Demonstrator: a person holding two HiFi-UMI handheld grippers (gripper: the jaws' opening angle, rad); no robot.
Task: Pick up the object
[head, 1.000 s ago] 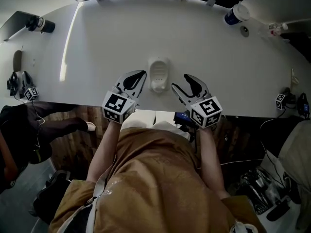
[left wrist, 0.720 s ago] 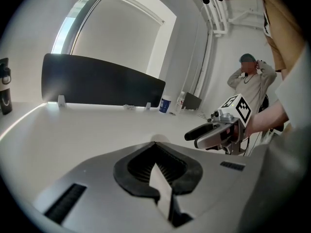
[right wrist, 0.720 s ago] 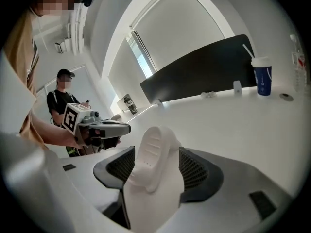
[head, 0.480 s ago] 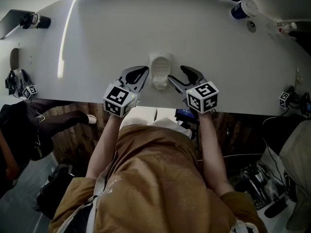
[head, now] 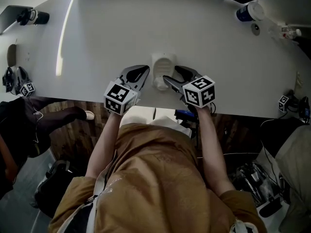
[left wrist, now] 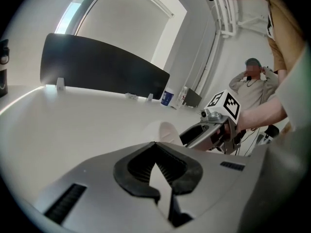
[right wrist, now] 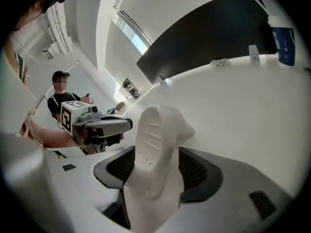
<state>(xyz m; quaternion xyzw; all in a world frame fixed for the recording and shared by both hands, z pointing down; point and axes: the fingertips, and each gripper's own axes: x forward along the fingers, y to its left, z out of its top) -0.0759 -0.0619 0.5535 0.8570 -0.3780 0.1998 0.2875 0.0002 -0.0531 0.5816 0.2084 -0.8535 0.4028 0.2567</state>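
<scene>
Left claw (left wrist: 155, 147): jaws together on nothing, low over the desk (head: 121, 28) just left of the object.
Right claw (right wrist: 158, 165): jaws had just been opening and stood wide apart, one either side of the object, with neither pad pressing on it.
Object (right wrist: 155, 140): a white moulded piece, resting on the desk close to its near edge, between the two claws.
Handling: it looked like hollow hard plastic, so probably light and stiff; the smooth rounded skin might slip under the pads.
Hold: best across the ribbed middle, where the sides ran nearest to parallel, rather than at the flared far end.
Far edge: a blue-labelled cup (head: 248, 12) stood well apart.
</scene>
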